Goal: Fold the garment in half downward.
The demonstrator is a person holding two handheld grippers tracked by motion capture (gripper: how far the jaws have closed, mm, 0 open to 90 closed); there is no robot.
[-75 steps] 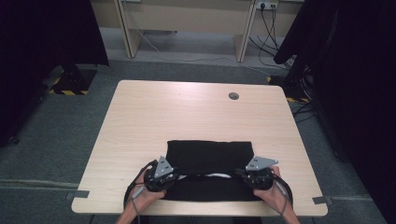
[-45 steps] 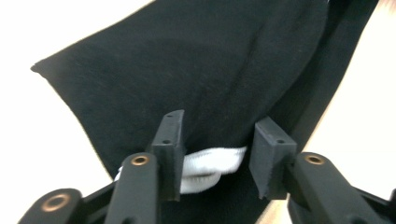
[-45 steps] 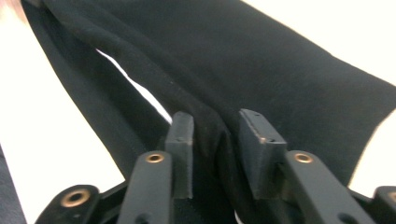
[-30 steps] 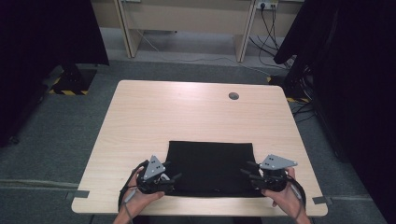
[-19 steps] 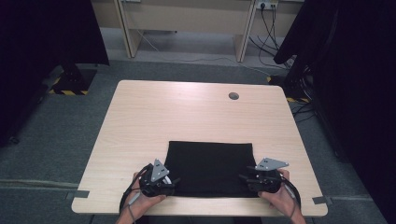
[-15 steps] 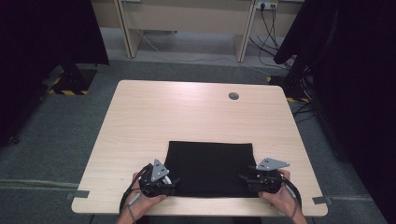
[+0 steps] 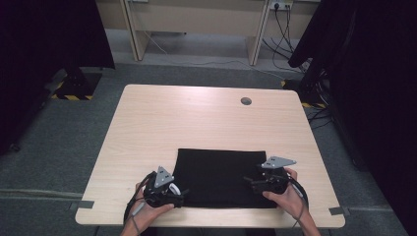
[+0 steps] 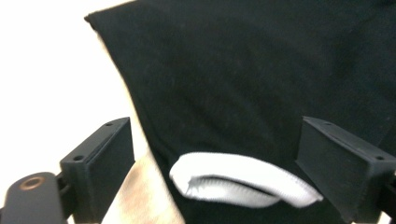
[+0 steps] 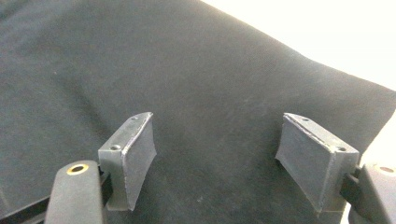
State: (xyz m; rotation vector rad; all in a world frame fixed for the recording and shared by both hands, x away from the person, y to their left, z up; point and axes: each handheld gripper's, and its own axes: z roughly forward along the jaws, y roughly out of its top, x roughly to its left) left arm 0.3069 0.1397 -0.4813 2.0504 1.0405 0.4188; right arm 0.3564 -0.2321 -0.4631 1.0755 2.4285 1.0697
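A black folded garment (image 7: 219, 177) lies flat near the table's front edge. A white ribbed collar (image 8: 243, 186) pokes out at its near left corner, seen also in the high view as a white collar (image 7: 173, 189). My left gripper (image 7: 177, 192) sits at that corner, its jaws wide apart around the collar (image 8: 212, 172) and shut on nothing. At the garment's right side my right gripper (image 7: 250, 181) hovers over the cloth (image 9: 196, 84), open, with only fabric between its jaws (image 9: 217, 161).
The light wooden table (image 7: 196, 123) has a round cable hole (image 7: 246, 101) at the far right. Black curtains hang left and right. Cables and desk legs stand behind the table. Tape marks both front corners.
The garment went from a rumpled fold to lying flat. Both grippers drew back toward the front edge and let go; both have held still for the last half second.
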